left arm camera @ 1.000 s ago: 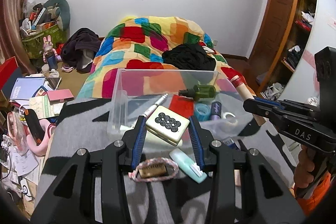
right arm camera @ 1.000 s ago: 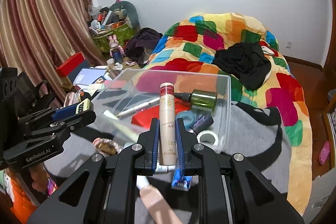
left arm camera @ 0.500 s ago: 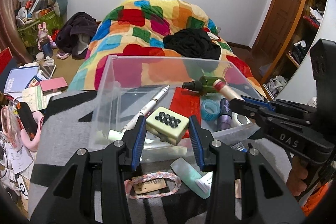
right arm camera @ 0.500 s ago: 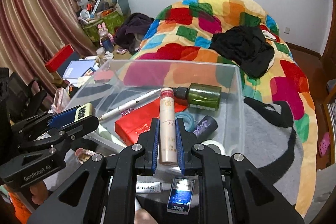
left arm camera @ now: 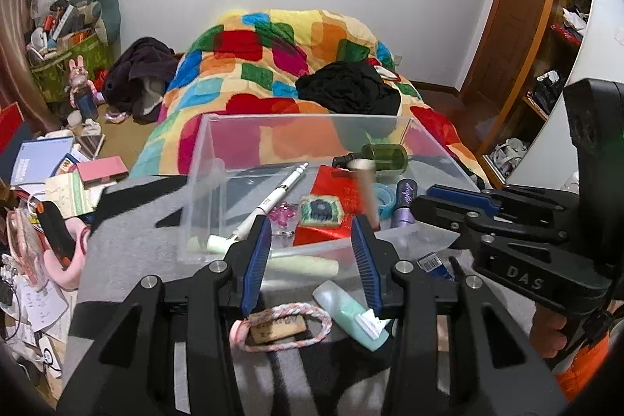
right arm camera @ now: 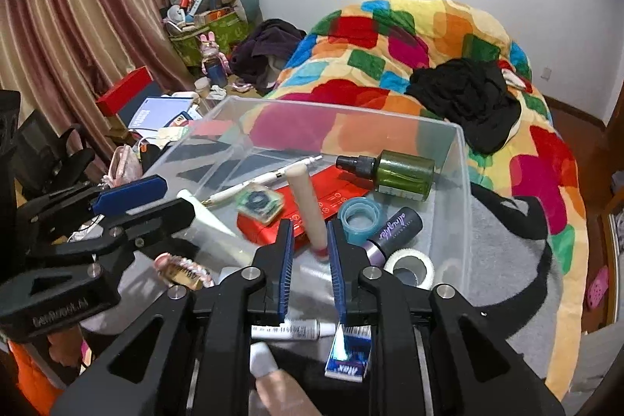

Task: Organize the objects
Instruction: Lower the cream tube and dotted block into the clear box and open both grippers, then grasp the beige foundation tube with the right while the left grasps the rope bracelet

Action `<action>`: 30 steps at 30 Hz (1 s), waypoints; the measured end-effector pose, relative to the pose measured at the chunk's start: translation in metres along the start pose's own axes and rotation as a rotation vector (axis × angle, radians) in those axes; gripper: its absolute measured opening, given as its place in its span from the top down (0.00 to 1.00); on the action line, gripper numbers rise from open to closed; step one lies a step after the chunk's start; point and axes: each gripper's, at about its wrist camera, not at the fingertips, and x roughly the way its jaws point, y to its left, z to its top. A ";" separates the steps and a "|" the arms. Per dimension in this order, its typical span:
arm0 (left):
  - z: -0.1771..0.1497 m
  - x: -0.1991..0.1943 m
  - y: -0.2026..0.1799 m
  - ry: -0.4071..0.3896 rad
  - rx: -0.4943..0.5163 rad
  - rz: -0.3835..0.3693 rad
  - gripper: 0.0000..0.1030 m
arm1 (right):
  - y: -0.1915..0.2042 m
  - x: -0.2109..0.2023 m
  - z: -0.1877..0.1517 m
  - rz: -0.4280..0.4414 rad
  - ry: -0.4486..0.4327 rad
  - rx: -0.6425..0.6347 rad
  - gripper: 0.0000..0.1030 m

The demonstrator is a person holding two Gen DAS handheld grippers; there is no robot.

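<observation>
A clear plastic bin (left arm camera: 308, 117) (right arm camera: 331, 110) stands on a grey-and-black blanket. My left gripper (left arm camera: 310, 225) hangs over its near edge; its jaws are opening, with nothing between them. Just beyond, a cream block with black dots (left arm camera: 319, 209) (right arm camera: 257, 201) lies blurred on a red packet (left arm camera: 343, 193) inside the bin. My right gripper (right arm camera: 310, 225) is over the bin too, jaws opening. A cream tube with a red end (right arm camera: 308, 209) (left arm camera: 366, 190) tips loose between its pads, which do not press it. A green bottle (right arm camera: 405, 174) and white pen (left arm camera: 273, 197) lie in the bin.
On the blanket before the bin lie a braided bracelet with a tag (left arm camera: 279, 326), a mint tube (left arm camera: 351, 314), a blue box (right arm camera: 347, 353) and a thin white tube (right arm camera: 292, 330). A bed with a colourful quilt (left arm camera: 292, 57) is behind. Floor clutter (left arm camera: 43, 182) sits left.
Both grippers came forward over the bin. The left let go of the cream block, now lying in the bin. The right's jaws parted and the tube is tipping out.
</observation>
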 end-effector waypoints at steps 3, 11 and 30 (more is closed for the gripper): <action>-0.005 -0.011 0.004 -0.014 0.006 0.014 0.53 | 0.001 -0.013 -0.007 0.013 -0.020 -0.007 0.75; -0.033 -0.015 0.029 0.038 -0.002 0.056 0.52 | -0.001 -0.038 -0.035 0.027 -0.037 -0.021 0.57; -0.070 0.025 0.060 0.180 -0.037 0.078 0.53 | -0.001 -0.013 -0.100 0.024 0.138 -0.089 0.52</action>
